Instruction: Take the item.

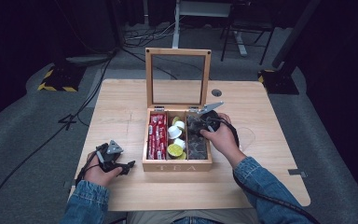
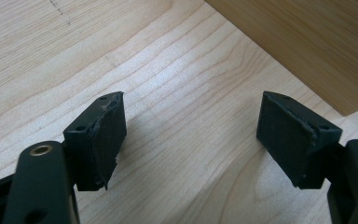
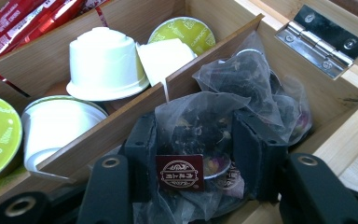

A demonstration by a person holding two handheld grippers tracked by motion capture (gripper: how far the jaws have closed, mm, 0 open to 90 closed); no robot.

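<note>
A wooden tea box (image 1: 177, 166) stands mid-table with its glass lid (image 1: 149, 79) upright. Its three compartments hold red packets (image 1: 157, 135), white and green capsules (image 1: 176, 135) and clear tea bags (image 1: 196, 144). My right gripper (image 1: 200, 122) reaches down into the far end of the right compartment. In the right gripper view its jaws (image 3: 193, 140) press on both sides of a pyramid tea bag (image 3: 196, 116) with a dark red tag (image 3: 179, 172). My left gripper (image 1: 127, 167) rests open on the table left of the box, nothing between its jaws (image 2: 191, 135).
More tea bags (image 3: 256, 74) lie behind the held one, near the box's metal hinge (image 3: 324, 39). White capsules (image 3: 103, 63) fill the neighbouring compartment past a thin wooden divider (image 3: 121, 116). The box's side wall (image 2: 307, 42) is just ahead of the left gripper.
</note>
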